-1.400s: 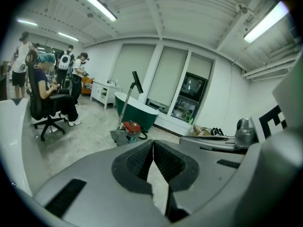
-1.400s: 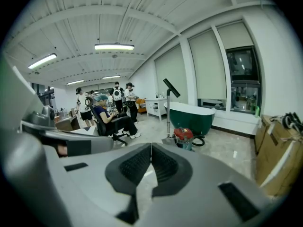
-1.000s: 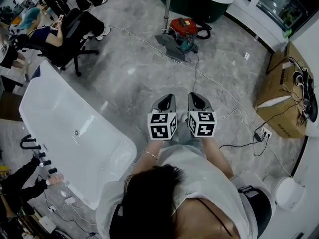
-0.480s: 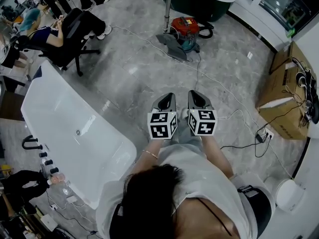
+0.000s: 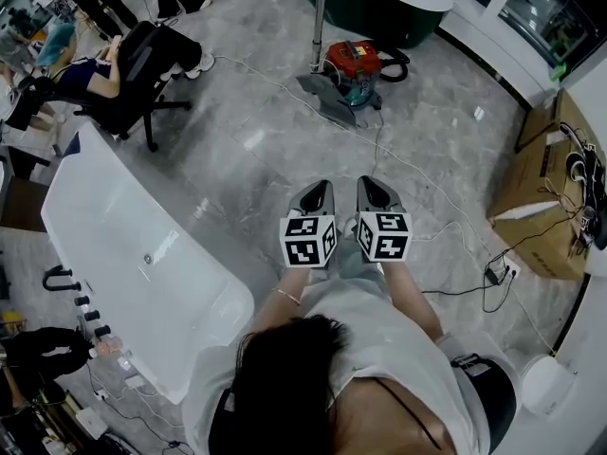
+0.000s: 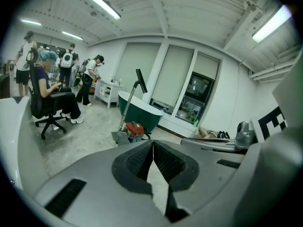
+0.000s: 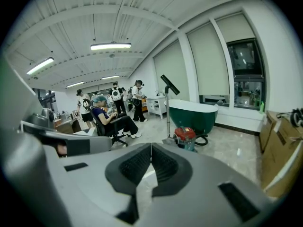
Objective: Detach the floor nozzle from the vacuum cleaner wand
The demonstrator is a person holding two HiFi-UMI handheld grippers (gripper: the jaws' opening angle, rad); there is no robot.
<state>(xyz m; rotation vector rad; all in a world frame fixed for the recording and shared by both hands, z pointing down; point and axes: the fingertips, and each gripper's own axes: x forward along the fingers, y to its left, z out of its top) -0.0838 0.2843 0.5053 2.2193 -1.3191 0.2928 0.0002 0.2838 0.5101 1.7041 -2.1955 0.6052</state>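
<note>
A red canister vacuum [image 5: 353, 64] stands on the grey marble floor well ahead of me. Its grey floor nozzle [image 5: 322, 99] lies flat in front of it, joined to the upright metal wand [image 5: 319, 12]. In the left gripper view the nozzle [image 6: 120, 137] shows beside the vacuum [image 6: 135, 128], far off. The right gripper view shows the wand [image 7: 167, 113] and the vacuum [image 7: 185, 137]. My left gripper [image 5: 317, 187] and right gripper [image 5: 372, 183] hang side by side in front of my chest, both shut and empty, pointing toward the vacuum.
A white bathtub [image 5: 104, 207] stands to my left and a dark green tub [image 5: 389, 17] behind the vacuum. A cardboard box [image 5: 545, 207] and a power strip with cables [image 5: 495, 271] are on the right. A white cord [image 5: 408, 164] crosses the floor. A seated person's office chair [image 5: 133, 64] stands far left.
Both grippers and I have moved forward a little toward the vacuum, which now sits lower in the head view. The jaws stay shut.
</note>
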